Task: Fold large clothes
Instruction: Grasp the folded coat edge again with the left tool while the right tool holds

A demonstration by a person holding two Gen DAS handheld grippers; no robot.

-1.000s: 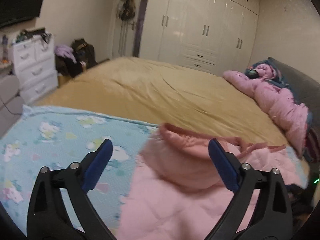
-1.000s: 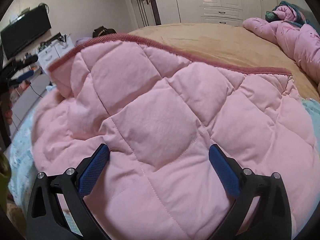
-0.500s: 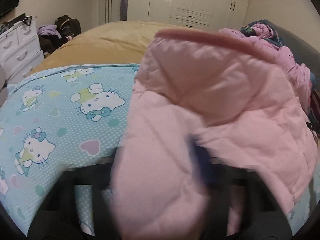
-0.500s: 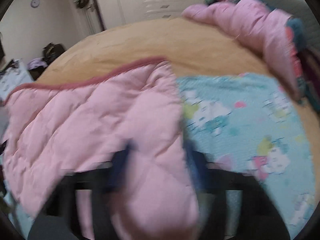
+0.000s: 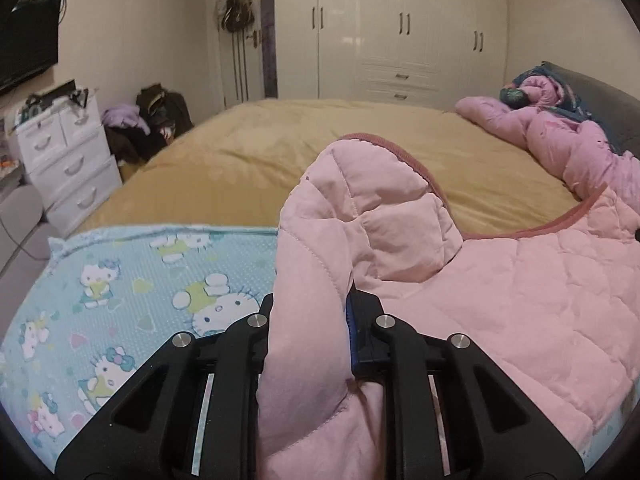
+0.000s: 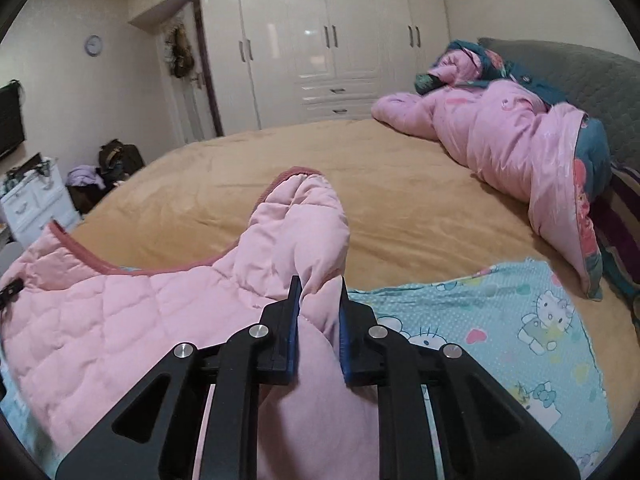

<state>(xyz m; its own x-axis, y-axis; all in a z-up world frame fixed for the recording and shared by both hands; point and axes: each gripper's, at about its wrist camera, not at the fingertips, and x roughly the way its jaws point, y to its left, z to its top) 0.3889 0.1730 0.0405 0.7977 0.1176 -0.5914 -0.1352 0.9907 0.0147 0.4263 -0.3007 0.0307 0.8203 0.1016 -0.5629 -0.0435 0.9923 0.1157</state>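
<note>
A pink quilted garment with a darker pink ribbed trim lies on a blue cartoon-print sheet on the bed. My left gripper is shut on a bunched fold at the garment's left side. The garment also shows in the right wrist view. My right gripper is shut on a bunched fold at its right side, beside the blue sheet. Both folds stand up in front of the fingers.
The mustard bedspread stretches beyond the sheet. A pink duvet is heaped by the grey headboard at right. A white drawer unit and bags stand left of the bed. White wardrobes line the back wall.
Both grippers were open above the garment a second ago. They have since closed on folds at its left and right sides and lifted them.
</note>
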